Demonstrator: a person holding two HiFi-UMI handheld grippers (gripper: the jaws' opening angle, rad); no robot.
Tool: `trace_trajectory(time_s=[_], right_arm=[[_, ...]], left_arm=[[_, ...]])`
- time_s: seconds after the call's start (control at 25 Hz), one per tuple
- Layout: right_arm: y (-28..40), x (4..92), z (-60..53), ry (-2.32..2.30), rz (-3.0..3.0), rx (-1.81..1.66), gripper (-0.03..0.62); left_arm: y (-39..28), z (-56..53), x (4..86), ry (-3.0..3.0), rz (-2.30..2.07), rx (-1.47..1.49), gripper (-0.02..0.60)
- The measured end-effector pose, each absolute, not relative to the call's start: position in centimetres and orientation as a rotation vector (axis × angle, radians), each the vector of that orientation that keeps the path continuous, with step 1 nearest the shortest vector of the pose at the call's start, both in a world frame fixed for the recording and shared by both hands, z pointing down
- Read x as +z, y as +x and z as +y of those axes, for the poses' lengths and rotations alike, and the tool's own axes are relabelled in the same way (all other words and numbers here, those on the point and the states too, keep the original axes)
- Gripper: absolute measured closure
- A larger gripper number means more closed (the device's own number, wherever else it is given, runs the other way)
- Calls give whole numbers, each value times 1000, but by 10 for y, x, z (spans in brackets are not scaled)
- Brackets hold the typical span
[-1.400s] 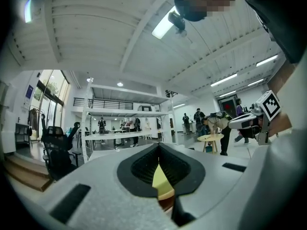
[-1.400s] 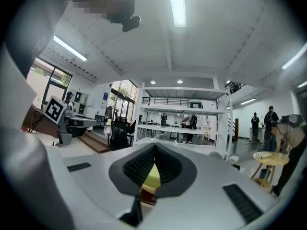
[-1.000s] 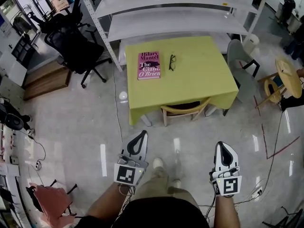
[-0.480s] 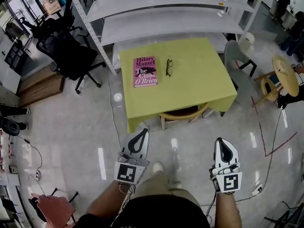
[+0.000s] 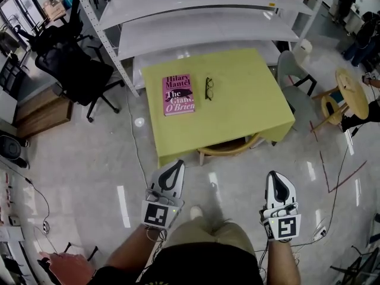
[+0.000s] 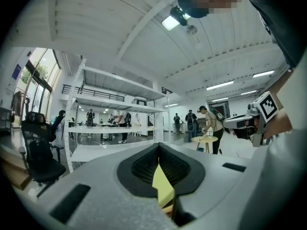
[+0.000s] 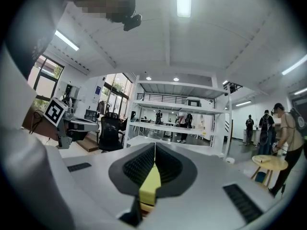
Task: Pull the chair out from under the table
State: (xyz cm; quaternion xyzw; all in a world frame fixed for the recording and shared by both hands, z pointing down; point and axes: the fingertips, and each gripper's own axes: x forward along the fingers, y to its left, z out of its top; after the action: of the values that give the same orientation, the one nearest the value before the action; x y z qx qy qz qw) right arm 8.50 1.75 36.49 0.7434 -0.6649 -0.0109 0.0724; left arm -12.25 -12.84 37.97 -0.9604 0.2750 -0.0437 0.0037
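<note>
Yellow-green cloth covers the square table (image 5: 243,103), which stands in front of a long white shelving rack (image 5: 202,22) on a glossy grey floor. On the tabletop lie a pink book (image 5: 178,94) and, just beside it, a pair of black glasses (image 5: 208,88). The wooden chair (image 5: 228,149) is tucked under the near edge of the table. Only the curved top rail of its back and a leg or two show below the cloth's hem.

The left gripper (image 5: 176,167) and the right gripper (image 5: 278,177) are held level in front of the person's body, side by side but well apart. Both point toward the table and neither touches the chair. In each gripper view the two jaws meet along a thin line, fully closed with nothing between them. Past their tips a sliver of the yellow cloth shows, with what looks like a bit of the chair's wood below it, though that patch is too small to be sure.

A black office chair (image 5: 71,70) stands to the left of the table. A grey chair (image 5: 295,70) and a small round wooden table (image 5: 350,88) stand to the right.
</note>
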Motion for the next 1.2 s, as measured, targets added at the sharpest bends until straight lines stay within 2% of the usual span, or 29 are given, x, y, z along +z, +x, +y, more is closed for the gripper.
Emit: trace_trajectory(time_s=[0.6,1.2], right_arm=[[118,372,-22,2190,-2077,-18,583],[213,383,-70,2053,-2191,1,582]], left_arm=[[-113,-158,381,-2952,982,-166,572],[-13,-176,391,-2925,1056,-200,572]])
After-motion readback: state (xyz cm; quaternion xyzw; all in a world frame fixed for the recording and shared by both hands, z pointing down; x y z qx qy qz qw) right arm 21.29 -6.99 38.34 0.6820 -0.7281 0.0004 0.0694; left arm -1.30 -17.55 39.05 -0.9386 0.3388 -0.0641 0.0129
